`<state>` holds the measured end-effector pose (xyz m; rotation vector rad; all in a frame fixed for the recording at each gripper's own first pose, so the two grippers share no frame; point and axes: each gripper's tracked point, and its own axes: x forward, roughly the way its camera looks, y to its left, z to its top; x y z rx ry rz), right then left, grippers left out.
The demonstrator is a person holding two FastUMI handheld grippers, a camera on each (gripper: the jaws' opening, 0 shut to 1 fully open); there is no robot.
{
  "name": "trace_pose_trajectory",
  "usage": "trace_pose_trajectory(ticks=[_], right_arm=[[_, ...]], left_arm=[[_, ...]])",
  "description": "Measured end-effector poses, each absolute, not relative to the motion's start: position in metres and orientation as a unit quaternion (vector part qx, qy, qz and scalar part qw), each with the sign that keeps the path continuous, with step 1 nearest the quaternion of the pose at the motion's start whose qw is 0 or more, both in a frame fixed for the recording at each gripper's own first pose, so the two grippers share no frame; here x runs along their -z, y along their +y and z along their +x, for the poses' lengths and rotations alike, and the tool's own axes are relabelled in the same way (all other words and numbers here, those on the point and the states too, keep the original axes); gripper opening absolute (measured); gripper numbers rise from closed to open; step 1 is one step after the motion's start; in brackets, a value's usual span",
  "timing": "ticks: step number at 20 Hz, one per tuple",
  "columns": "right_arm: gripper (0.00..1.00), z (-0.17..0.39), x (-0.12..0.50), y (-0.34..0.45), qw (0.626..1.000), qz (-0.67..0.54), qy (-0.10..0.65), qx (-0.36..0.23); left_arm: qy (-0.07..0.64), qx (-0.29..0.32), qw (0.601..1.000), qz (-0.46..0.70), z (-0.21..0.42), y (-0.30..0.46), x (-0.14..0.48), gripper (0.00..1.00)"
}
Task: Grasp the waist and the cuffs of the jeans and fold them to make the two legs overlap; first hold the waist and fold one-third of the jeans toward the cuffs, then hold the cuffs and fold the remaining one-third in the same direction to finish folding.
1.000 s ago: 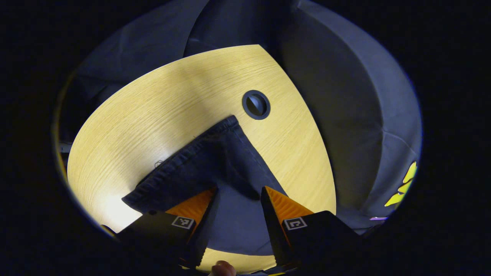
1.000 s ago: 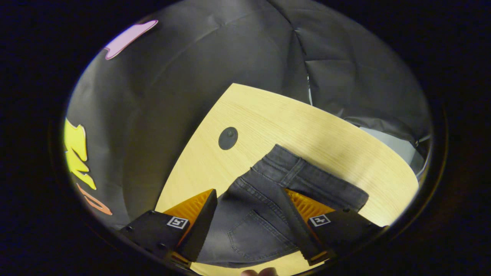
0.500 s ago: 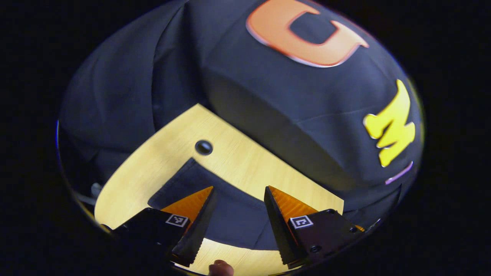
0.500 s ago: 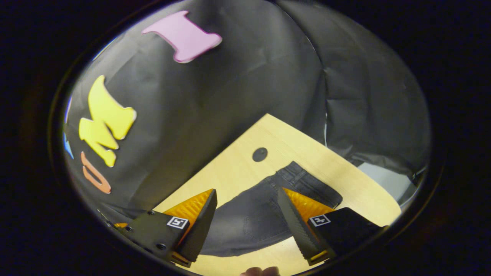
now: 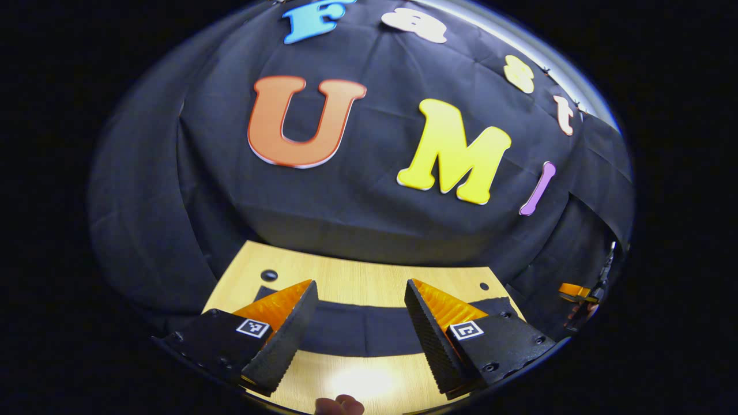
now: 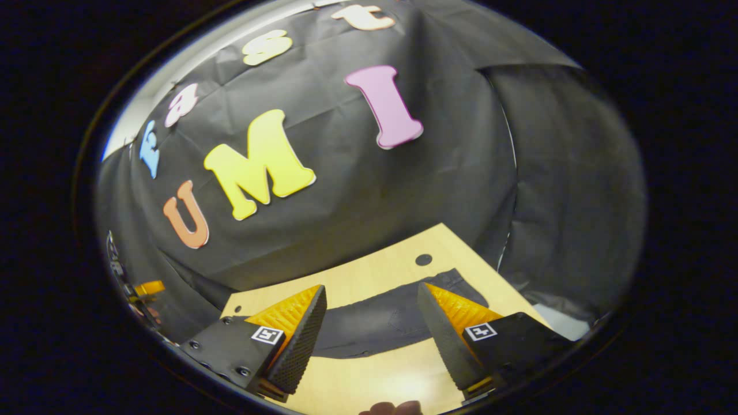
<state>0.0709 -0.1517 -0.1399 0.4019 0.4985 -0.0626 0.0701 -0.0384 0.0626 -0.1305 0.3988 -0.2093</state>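
Dark jeans (image 5: 357,328) lie flat across the light wooden table (image 5: 357,276) as a long dark band. In the right gripper view the same jeans (image 6: 375,323) stretch across the table, the waist end toward the right. My left gripper (image 5: 360,325) is open and held above the table in front of the jeans, nothing between its fingers. My right gripper (image 6: 372,331) is also open, raised back from the jeans and holding nothing. At the far right edge of the left gripper view the other gripper (image 5: 579,294) shows small.
The wooden table (image 6: 369,271) has round cable holes (image 5: 268,275) (image 6: 423,259) near its back corners. A fingertip (image 5: 340,405) shows at the bottom edge. Black cloth walls close in behind and on both sides of the table.
Both grippers have lifted and pulled back from the jeans, tilting up toward the back wall. The jeans now look small and far, lying flat on the table.
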Motion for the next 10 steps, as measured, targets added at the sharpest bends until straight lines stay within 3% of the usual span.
trace_pose_trajectory(ticks=[4,6,8,10], right_arm=[[0.95,0.027,0.097,-0.13,0.978,0.111,0.175,0.019],[0.98,0.011,0.083,-0.121,0.987,0.083,0.137,0.022],[0.98,-0.005,0.081,-0.11,0.99,0.06,0.126,0.024],[0.98,-0.01,0.089,-0.104,0.989,0.05,0.136,0.026]], left_arm=[[0.112,0.075,0.991,-0.025,0.034,-0.054,-0.078,0.97],[0.09,0.058,0.994,-0.027,0.019,-0.063,-0.072,1.0],[0.078,0.053,0.995,-0.029,0.008,-0.079,-0.071,0.97],[0.066,0.055,0.996,-0.02,0.003,-0.092,-0.071,1.0]])
